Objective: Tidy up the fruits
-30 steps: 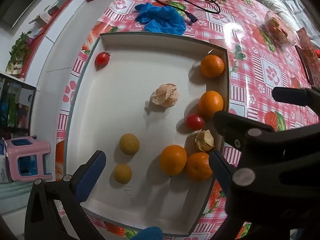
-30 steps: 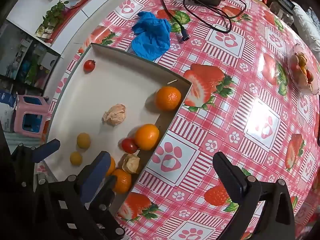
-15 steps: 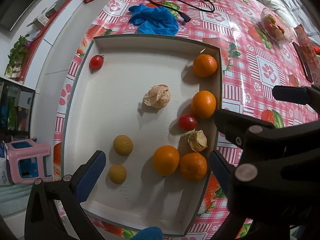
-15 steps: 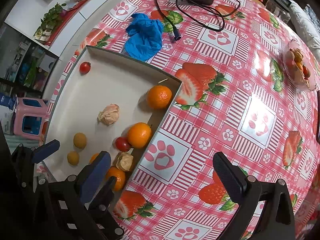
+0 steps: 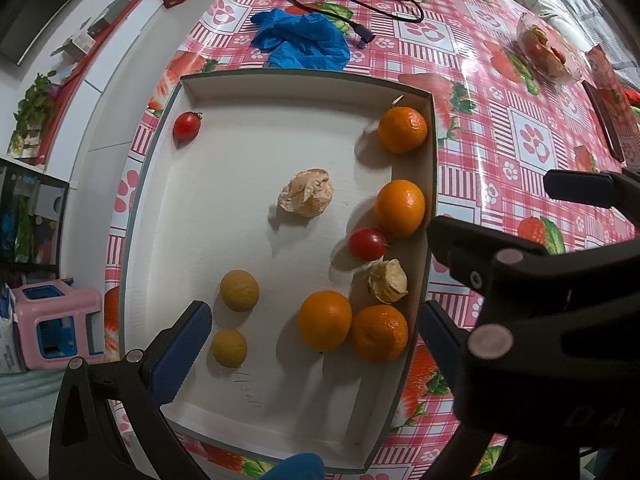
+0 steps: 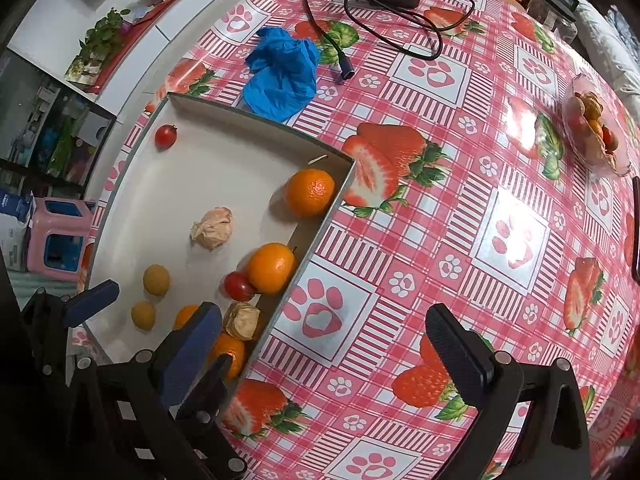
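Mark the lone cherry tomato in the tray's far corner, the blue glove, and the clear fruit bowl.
cherry tomato (image 5: 186,125), left wrist view, centre of its skin.
blue glove (image 6: 284,76), right wrist view, middle of crumpled body.
fruit bowl (image 6: 624,166), right wrist view, clear rim.

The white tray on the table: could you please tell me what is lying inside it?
Inside the white tray: four oranges, two cherry tomatoes, two small yellow fruits and two papery-husked fruits. The left gripper hides its near edge.

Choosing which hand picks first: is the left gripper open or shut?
Open: the left gripper shows blue fingers spread wide, nothing between them.
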The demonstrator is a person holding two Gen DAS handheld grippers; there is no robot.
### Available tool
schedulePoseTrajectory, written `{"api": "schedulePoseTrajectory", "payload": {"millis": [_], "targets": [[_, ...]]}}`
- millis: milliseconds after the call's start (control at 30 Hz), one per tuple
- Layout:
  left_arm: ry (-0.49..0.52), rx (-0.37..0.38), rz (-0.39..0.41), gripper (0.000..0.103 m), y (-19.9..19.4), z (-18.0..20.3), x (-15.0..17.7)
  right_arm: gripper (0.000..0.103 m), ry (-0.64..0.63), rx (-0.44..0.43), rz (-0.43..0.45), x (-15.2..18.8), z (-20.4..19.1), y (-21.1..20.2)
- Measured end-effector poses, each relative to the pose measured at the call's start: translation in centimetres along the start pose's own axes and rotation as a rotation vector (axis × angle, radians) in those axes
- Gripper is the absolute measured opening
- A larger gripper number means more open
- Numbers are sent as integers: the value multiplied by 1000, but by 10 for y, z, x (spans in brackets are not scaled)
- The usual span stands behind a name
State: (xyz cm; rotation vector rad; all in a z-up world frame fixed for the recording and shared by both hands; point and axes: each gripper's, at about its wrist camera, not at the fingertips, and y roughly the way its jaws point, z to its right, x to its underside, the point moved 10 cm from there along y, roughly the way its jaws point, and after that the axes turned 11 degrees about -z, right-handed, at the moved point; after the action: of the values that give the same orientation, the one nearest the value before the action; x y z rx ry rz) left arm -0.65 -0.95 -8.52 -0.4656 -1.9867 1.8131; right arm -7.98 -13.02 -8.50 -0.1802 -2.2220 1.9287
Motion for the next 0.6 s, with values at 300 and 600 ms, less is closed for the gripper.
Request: {"api": "schedulePoseTrajectory", "payload": {"millis": [300,600], "targets": [[0,0,-2,103,0,1,-2,103,1,0,-1,0,0,0],[13,-2,-1,103,-3,6,0,103,9,-4,-1,1,3,-1]]}}
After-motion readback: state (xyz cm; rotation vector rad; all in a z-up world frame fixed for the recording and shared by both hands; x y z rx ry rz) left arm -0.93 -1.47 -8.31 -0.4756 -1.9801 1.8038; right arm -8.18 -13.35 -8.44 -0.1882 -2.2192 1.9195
